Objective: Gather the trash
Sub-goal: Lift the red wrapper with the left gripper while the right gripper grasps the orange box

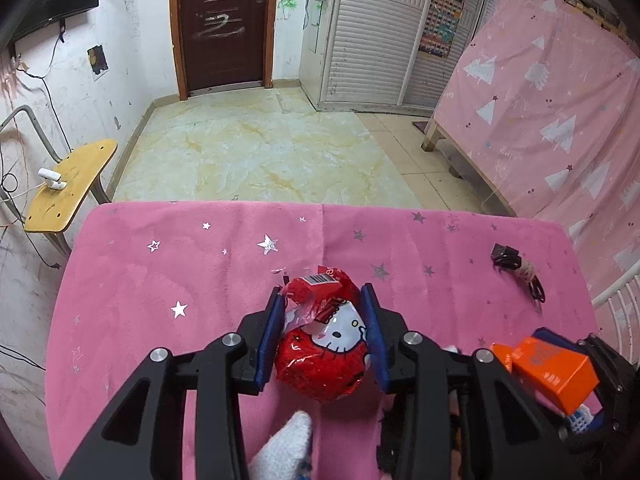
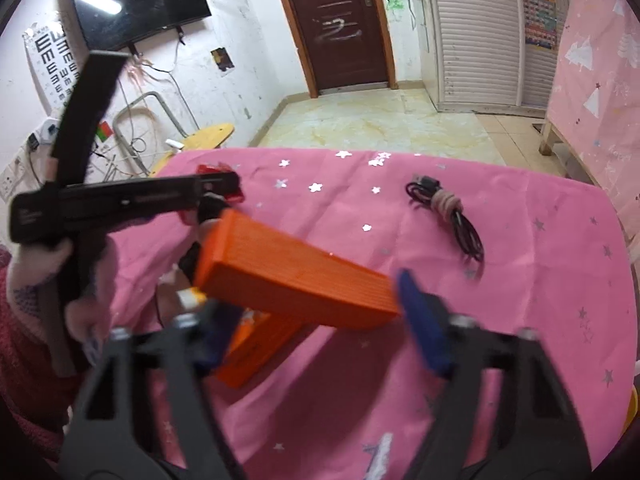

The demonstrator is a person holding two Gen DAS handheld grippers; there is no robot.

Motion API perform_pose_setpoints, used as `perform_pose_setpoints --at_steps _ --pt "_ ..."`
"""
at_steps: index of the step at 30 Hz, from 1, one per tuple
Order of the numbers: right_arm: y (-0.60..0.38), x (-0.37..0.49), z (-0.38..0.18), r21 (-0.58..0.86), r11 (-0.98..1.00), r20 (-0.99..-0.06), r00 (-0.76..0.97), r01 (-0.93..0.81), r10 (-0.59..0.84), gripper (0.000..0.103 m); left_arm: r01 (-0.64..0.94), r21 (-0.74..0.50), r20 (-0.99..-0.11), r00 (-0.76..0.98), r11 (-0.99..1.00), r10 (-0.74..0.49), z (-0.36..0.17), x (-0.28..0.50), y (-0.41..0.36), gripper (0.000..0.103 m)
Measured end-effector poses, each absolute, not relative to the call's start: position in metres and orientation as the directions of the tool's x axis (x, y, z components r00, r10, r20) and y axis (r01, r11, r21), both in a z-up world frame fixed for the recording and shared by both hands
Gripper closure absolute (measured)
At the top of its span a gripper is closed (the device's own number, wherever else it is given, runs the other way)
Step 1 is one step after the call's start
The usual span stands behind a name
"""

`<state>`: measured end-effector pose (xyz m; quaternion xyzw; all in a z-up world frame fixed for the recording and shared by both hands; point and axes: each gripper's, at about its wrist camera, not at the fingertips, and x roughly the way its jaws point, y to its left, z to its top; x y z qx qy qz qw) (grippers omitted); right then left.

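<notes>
Red foil wrapper [image 1: 320,344] with a cat-face print, crumpled, resting near the front middle of the pink star-print cloth [image 1: 160,280]. Sits between the blue pads [image 1: 268,340] of the left gripper [image 1: 322,292], drawn in narrow and pressing against both of its sides. Shows a barcode label at its far end, pointing toward the cloth's far edge.

Orange ribbed box [image 2: 296,268] toward the front right part of that cloth, tilted and raised off the fabric. Held in the right gripper [image 2: 310,296]: about half-spread, one blue pad against the box's right end, the other at its left side, though blurred by motion there. Cannot tell whether the orange piece below it belongs to the same box.

Black cable bundle [image 2: 448,208] tied with pale cord, lying alone on the cloth's far right part, well apart from both grippers. White knitted glove [image 2: 40,280] wrapped round the left gripper's handle, above the cloth's left edge.
</notes>
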<state>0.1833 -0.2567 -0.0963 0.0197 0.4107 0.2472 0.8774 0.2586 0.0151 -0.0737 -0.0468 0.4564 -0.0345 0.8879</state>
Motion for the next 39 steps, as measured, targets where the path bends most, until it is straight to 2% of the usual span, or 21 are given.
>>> perform_pose_setpoints --at_steps 2,8,16,23,39 --pt "-0.258 0.183 -0.096 0.241 0.877 -0.706 0.545 -0.416 0.452 0.069 0.018 -0.112 -0.802 0.589 0.994 -0.101 -0.070 0.253 0.015 0.073" --pt "-0.263 0.174 -0.087 0.212 0.887 -0.679 0.590 -0.410 0.436 0.081 0.010 -0.095 -0.789 0.609 0.995 -0.081 -0.059 0.238 0.019 0.075" --pt "-0.276 0.159 -0.070 0.204 0.891 -0.629 0.642 -0.406 0.437 0.081 -0.018 -0.087 -0.748 0.662 0.996 -0.054 -0.029 0.223 0.024 0.075" --pt "-0.303 0.145 -0.054 0.221 0.898 -0.571 0.696 -0.380 0.435 0.081 0.018 -0.085 -0.706 0.704 0.996 -0.073 0.002 0.205 -0.006 0.075" --pt "-0.433 0.095 -0.035 0.243 0.954 -0.477 0.835 -0.174 0.274 0.081 0.290 -0.063 -0.639 0.723 0.955 -0.262 0.045 0.152 -0.157 0.075"
